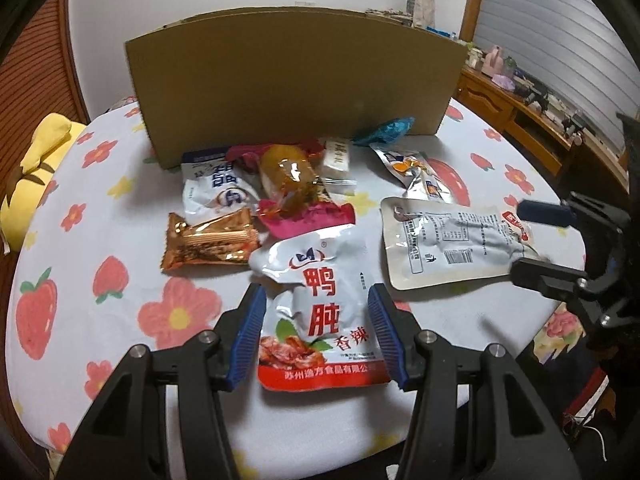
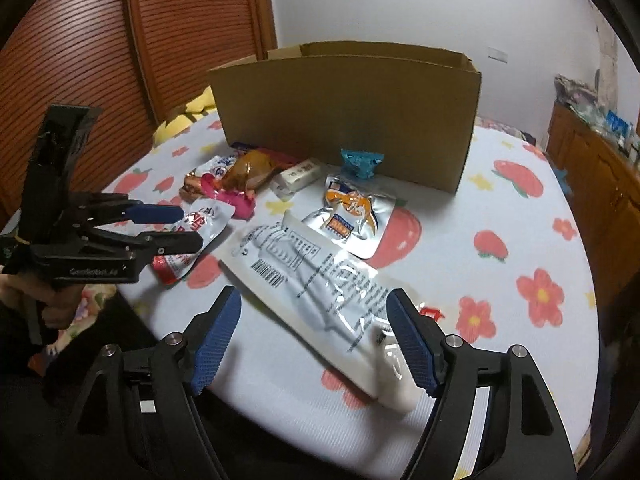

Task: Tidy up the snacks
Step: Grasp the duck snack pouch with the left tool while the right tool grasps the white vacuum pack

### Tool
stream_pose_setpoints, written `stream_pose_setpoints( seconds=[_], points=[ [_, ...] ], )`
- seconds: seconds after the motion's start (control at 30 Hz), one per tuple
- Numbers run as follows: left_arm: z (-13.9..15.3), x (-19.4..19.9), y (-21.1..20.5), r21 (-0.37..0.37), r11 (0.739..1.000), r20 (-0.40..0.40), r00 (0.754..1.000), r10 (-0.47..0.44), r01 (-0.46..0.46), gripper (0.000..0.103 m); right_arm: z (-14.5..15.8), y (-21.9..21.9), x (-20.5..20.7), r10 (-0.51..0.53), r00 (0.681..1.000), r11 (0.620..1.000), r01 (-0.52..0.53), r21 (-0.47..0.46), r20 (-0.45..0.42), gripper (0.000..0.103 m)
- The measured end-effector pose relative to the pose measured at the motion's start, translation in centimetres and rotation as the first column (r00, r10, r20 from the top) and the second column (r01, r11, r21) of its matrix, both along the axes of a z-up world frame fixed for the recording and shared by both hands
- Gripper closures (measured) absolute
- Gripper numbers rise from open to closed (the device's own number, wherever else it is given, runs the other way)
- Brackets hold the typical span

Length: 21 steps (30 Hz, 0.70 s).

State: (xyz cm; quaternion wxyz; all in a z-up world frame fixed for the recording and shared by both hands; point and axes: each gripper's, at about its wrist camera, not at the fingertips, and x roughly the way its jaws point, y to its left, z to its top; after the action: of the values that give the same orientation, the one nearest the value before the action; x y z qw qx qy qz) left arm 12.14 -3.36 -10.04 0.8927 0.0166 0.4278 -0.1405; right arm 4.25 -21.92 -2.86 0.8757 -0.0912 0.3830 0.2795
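Tongs: left tongs [image 1: 316, 320] clamp the white-and-red foil snack pouch [image 1: 320, 300] at lower centre; right tongs [image 2: 316, 344] gape around the flat white printed packet [image 2: 320, 300].

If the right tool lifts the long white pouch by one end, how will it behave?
The long white pouch will probably sag, since its wrinkled film looks soft. The glossy surface may slip between the pads of the right tool. It looks flat and thin, so likely light and unlikely to roll.

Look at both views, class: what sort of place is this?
Probably a room in a home, perhaps a bedroom. A flower-and-strawberry print cloth covers the surface holding the snacks, a louvred wooden door stands behind, and a cluttered wooden sideboard lines the wall.
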Motion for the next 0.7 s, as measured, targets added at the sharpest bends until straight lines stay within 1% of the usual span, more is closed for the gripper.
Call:
stream_pose_setpoints(
  seconds=[0.13,0.27,0.43,0.5,0.53,0.57,0.6,0.7],
  points=[
    [-0.2,0.3,-1.0,0.044,0.999,0.001,1.000,-0.029,0.029,0.049,-0.7,0.3,1.3,0.013,1.000,1.000,-0.013,-0.018,-0.001,0.021],
    [-0.4,0.4,-1.4,0.061,0.998,0.007,0.999,-0.033,0.033,0.047,-1.3,0.7,2.2,0.019,1.000,0.999,-0.020,-0.050,-0.011,0.021],
    [-0.4,0.7,-1.3,0.057,0.998,0.013,0.999,-0.035,0.035,0.044,-1.7,1.2,2.4,0.033,0.999,0.998,-0.034,-0.061,-0.024,0.020],
    [-0.4,0.7,-1.4,0.061,0.998,0.015,0.999,-0.036,0.035,0.043,-1.8,1.4,2.5,0.040,0.999,0.997,-0.041,-0.063,-0.021,0.018],
    [-0.5,0.7,-1.4,0.063,0.997,0.017,0.999,-0.041,0.040,0.044,-1.9,1.5,2.6,0.042,0.999,0.997,-0.043,-0.066,-0.020,0.018],
    [-0.5,0.6,-1.4,0.062,0.997,0.022,0.999,-0.050,0.048,0.055,-1.9,1.6,2.7,0.044,0.999,0.996,-0.045,-0.073,-0.019,0.017],
    [-0.4,0.5,-1.4,0.064,0.996,0.031,0.998,-0.058,0.056,0.061,-1.9,1.8,2.8,0.049,0.999,0.996,-0.050,-0.077,-0.019,0.017],
    [-0.3,0.5,-1.1,0.057,0.996,0.027,0.997,-0.067,0.065,0.065,-1.8,2.3,3.1,0.070,0.997,0.993,-0.073,-0.088,-0.029,0.015]
  ],
)
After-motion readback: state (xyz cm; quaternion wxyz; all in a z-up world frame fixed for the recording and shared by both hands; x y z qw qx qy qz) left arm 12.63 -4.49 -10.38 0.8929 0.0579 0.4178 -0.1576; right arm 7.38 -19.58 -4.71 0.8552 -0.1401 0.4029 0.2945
